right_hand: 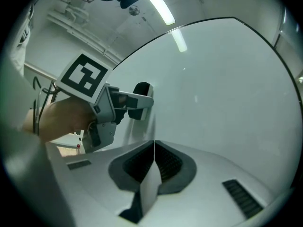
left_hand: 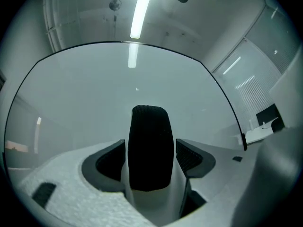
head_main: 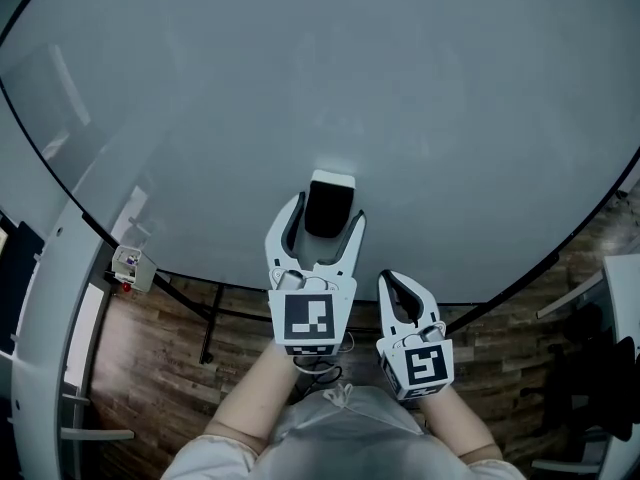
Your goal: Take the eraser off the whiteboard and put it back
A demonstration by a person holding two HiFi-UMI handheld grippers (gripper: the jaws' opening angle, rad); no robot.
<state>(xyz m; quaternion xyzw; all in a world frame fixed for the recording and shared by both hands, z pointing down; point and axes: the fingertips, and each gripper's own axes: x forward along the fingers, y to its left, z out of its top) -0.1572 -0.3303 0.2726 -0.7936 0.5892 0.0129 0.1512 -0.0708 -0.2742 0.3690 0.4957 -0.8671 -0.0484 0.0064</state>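
The eraser (head_main: pixel 330 206), black felt with a white back, sits flat against the whiteboard (head_main: pixel 300 88) near its lower edge. My left gripper (head_main: pixel 326 214) is open around it, one jaw on each side, and the pads do not press on it. In the left gripper view the eraser (left_hand: pixel 150 148) stands upright between the dark pads (left_hand: pixel 189 156), with a thin gap showing on the right. My right gripper (head_main: pixel 405 296) hangs just to the right and lower, shut with nothing in it (right_hand: pixel 154 161). The right gripper view shows the left gripper (right_hand: pixel 135 105) around the eraser (right_hand: pixel 142 90).
The whiteboard's dark frame runs along its lower edge (head_main: pixel 210 280) above a wooden floor (head_main: pixel 150 353). A black stand leg (head_main: pixel 208 323) drops below the board. A small clip-like fitting (head_main: pixel 130 266) sits at the board's left. A white curved panel (head_main: pixel 45 298) stands further left.
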